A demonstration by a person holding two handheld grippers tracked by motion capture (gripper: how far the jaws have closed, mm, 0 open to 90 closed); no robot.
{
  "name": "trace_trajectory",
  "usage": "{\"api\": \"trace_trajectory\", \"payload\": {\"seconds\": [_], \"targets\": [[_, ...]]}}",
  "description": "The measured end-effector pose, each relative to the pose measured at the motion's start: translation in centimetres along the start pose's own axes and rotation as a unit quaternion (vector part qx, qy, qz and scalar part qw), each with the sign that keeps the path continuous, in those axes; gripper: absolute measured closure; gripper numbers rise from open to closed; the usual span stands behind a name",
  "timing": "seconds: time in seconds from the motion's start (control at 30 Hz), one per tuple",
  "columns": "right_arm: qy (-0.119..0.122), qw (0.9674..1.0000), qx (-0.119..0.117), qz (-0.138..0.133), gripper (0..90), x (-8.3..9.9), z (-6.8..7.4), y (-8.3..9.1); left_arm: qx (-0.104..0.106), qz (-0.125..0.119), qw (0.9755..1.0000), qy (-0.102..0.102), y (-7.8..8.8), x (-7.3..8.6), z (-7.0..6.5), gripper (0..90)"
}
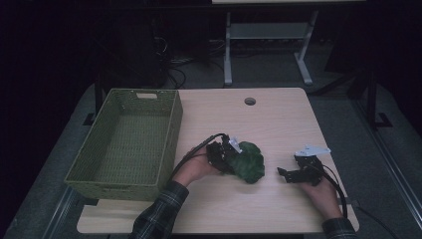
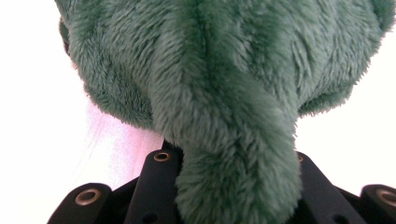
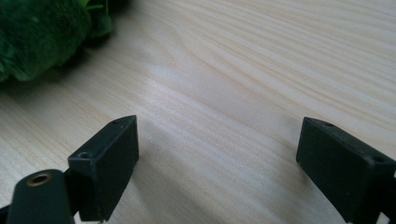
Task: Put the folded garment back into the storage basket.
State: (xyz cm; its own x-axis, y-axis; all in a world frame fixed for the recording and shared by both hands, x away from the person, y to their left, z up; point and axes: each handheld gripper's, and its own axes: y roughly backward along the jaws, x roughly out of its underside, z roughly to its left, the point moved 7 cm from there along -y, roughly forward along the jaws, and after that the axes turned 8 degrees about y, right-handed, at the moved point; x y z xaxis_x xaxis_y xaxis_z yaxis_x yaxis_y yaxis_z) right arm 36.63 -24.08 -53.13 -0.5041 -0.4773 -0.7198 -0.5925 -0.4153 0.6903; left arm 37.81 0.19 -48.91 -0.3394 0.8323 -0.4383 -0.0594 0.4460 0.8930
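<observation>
A green plush toy (image 1: pixel 249 164) lies on the light wooden table (image 1: pixel 278 119), a little right of the basket. My left gripper (image 1: pixel 231 162) comes in from the toy's left side and is shut on it. In the left gripper view a thick fold of green fur (image 2: pixel 210 93) is pinched between the two black jaws, which it largely hides. My right gripper (image 1: pixel 286 174) rests low at the table's right side, a short way from the toy. Its jaws stand wide open over bare wood (image 3: pixel 217 154), and the plush toy (image 3: pixel 37 32) sits at that view's upper left.
An empty green woven basket (image 1: pixel 171 134) fills the table's left side, its wall close to my left hand. A round cable hole (image 1: pixel 250 101) is near the far edge. Beyond the table stand a desk frame and cables on the floor.
</observation>
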Motion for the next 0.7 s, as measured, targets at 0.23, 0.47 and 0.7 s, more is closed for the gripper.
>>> {"api": "trace_trajectory", "payload": {"seconds": [0.23, 0.47, 0.7], "targets": [[-0.001, 1.0, 0.0, 0.0, 12.6, 0.0, 0.0, 0.0, -0.009, -0.009, 0.9998, 0.013, 2.0, -0.4, 0.1, 70.6], [-0.001, 1.0, 0.0, 0.0, 12.6, 0.0, 0.0, 0.0, -0.023, -0.016, 0.9993, 0.026, 3.9, -1.0, -0.1, 70.5], [-0.001, 1.0, 0.0, 0.0, 12.5, 0.0, 0.0, 0.0, -0.033, -0.039, 0.9977, 0.045, 7.0, -1.5, -0.1, 70.5]]}}
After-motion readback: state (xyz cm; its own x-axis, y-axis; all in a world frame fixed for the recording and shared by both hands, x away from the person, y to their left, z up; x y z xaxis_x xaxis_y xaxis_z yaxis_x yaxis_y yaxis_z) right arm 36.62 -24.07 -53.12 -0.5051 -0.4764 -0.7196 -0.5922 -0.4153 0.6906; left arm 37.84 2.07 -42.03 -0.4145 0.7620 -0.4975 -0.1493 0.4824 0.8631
